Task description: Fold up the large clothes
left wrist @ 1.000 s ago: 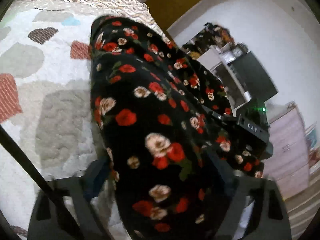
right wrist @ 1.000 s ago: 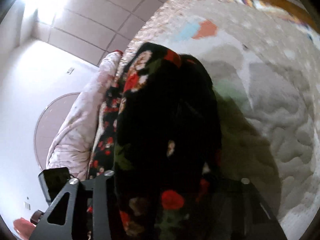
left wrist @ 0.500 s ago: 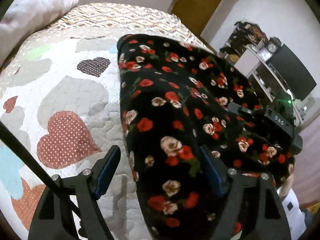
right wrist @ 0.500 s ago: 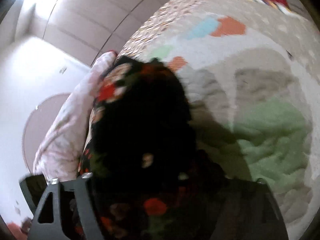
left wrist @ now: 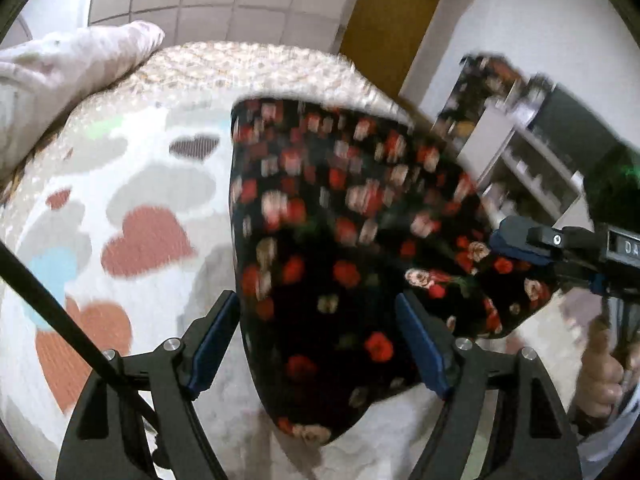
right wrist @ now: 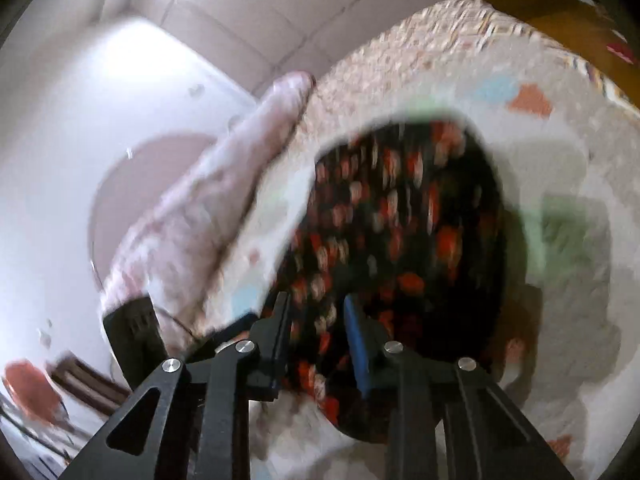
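My left gripper [left wrist: 320, 344] stands spread around the black floral garment [left wrist: 344, 240] on the heart-patterned quilt [left wrist: 148, 240]; my right gripper [right wrist: 316, 340] pinches its edge. I should lay that edge down flat, corners aligned.

The garment [left wrist: 340, 240], filling the centre of both views, is black with red and cream roses and small green leaves. Under it the quilt [left wrist: 132, 208] is white, patterned with hearts in grey, rust red, pale blue and light green, one dark and dotted. At upper left of the left wrist view a pillow [left wrist: 68, 64] is pale pink-white. Both grippers [left wrist: 320, 344] [right wrist: 316, 340] are black with blue finger pads [left wrist: 420, 344]. The door [left wrist: 384, 12] at top is mustard brown.
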